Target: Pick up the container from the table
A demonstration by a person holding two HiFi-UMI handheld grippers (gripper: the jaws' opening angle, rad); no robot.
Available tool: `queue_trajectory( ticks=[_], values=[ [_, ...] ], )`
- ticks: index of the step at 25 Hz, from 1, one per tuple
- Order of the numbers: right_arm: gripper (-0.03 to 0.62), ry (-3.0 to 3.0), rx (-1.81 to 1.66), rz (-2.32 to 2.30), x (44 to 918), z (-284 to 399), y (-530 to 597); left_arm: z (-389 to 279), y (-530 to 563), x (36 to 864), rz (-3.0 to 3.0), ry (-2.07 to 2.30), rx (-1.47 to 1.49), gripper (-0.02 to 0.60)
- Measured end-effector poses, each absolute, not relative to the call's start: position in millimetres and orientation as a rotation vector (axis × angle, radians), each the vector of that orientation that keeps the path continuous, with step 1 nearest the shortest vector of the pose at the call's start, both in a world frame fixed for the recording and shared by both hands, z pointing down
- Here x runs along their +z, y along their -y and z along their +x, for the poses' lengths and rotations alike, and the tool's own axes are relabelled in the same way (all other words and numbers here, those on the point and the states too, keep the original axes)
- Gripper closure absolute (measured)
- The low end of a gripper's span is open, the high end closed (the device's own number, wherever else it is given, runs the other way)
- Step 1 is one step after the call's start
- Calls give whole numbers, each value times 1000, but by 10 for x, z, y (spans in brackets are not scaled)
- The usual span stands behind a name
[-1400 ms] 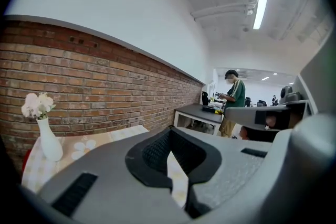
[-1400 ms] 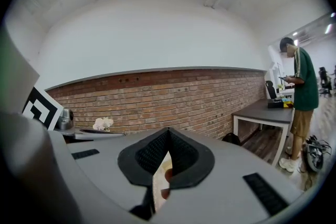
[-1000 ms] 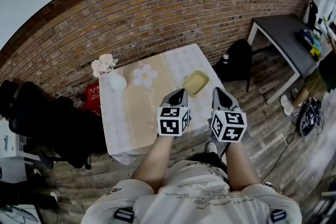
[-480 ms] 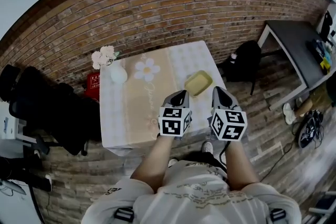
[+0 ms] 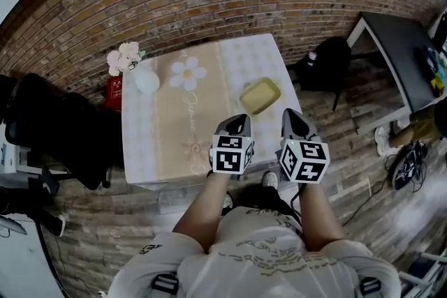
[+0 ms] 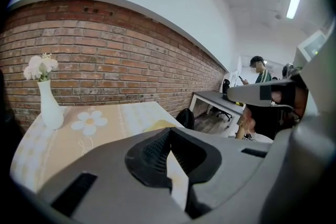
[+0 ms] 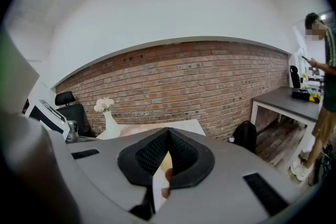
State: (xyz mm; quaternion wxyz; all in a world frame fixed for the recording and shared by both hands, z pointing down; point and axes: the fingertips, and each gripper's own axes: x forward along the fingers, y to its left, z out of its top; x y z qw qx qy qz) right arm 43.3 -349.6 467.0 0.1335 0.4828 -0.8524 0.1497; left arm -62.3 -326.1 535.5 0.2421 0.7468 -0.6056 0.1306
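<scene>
2 grippers held side by side at the near edge of the counter, both empty.

The yellow container point(image 5: 260, 95) lies on the right part of the cloth-covered counter point(image 5: 162, 139), just beyond the left gripper point(image 5: 237, 123) and the right gripper point(image 5: 291, 119), and touches neither. Each gripper's jaws are pressed together with nothing between them. A white vase point(image 5: 147, 79) of pale flowers stands at the far left corner, well apart from the container.

Yellow container point(image 5: 260, 95), beige daisy-print tablecloth point(image 5: 171, 129)

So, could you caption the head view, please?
Left gripper and right gripper, shut, near the yellow container on the table.
</scene>
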Motion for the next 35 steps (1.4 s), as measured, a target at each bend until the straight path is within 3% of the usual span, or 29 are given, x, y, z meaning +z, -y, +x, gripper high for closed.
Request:
queue_trajectory(
  ticks=[15, 19, 22, 35],
  values=[
    [603, 2357, 512, 1373, 5235, 738, 3748, -454, 3587, 5974, 1987, 1618, 448, 574],
    [603, 2347, 528, 1354, 5338, 776, 3841, -375, 3697, 6171, 2031, 1602, 537, 523],
    [603, 2342, 538, 1346, 5382, 815, 3923, -290, 3761, 6338, 2083, 1538, 653, 499],
    [603, 2301, 588, 1406, 5483, 1144, 4045, -122, 3827, 6825, 2320, 1173, 1388, 499]
  ],
)
